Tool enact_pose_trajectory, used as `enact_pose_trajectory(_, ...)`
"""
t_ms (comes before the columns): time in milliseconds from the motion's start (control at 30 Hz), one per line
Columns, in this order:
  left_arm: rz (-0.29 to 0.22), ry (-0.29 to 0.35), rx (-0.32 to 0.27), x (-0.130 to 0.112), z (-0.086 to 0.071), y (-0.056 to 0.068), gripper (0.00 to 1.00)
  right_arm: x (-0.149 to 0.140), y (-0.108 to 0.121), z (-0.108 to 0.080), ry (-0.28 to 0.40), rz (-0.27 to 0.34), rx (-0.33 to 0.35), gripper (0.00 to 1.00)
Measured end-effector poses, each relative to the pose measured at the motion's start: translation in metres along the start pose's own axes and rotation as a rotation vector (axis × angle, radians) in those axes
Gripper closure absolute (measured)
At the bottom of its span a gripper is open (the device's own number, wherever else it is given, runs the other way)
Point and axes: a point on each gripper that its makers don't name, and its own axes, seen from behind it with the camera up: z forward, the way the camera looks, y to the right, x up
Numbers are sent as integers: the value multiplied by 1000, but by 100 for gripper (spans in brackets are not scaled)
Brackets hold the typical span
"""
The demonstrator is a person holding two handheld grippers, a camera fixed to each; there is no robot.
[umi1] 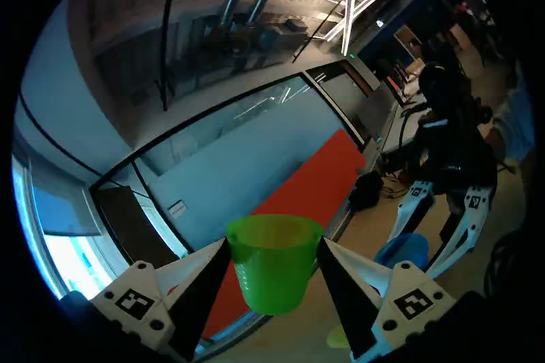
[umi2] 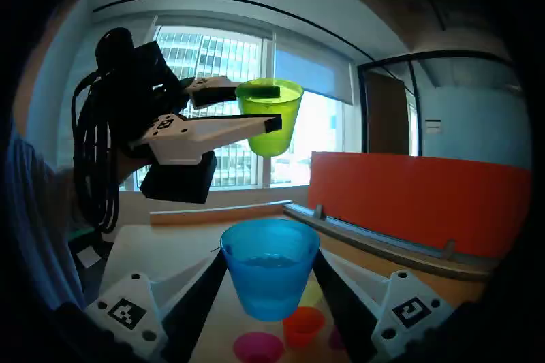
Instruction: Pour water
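Your left gripper (umi1: pixel 272 254) is clamped on the green cup (umi1: pixel 274 285), with both fingers pressing its sides. In the right gripper view you hold that cup upright, to the left of the orange panel (umi2: pixel 422 199) and higher than its top edge. Your right gripper (umi2: pixel 270 264) grips the blue cup (umi2: pixel 269 295), which has water inside. It sits lower, left of the panel and below the green cup. On the table (umi2: pixel 160 250) in front of the panel, beneath the blue cup, stand a small orange cup (umi2: pixel 303 325) and a magenta cup (umi2: pixel 259 347).
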Motion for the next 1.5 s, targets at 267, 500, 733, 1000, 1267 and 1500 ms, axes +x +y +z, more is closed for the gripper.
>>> enact_pose_trajectory(267, -233, 0, -6, -8, -3, -7, 14, 4, -3, -3, 3, -6, -4, 11)
enact_pose_trajectory(500, -377, -13, -22, -17, -5, -9, 14, 7, -5, -4, 8, -3, -8, 11)
enact_pose_trajectory(733, -491, -19, -42, -23, -5, -8, 14, 8, -4, -7, 8, -3, -14, 11)
enact_pose_trajectory(1000, -551, -31, -62, -38, -7, -3, 14, 9, -3, -11, 8, 5, -22, 11)
enact_pose_trajectory(1267, -578, -46, -72, -61, -13, 8, 14, 7, 8, -19, -2, 11, -48, 11)
enact_pose_trajectory(1500, -604, -62, -78, -84, -21, 18, 14, 5, 23, -31, -16, 13, -79, 11)
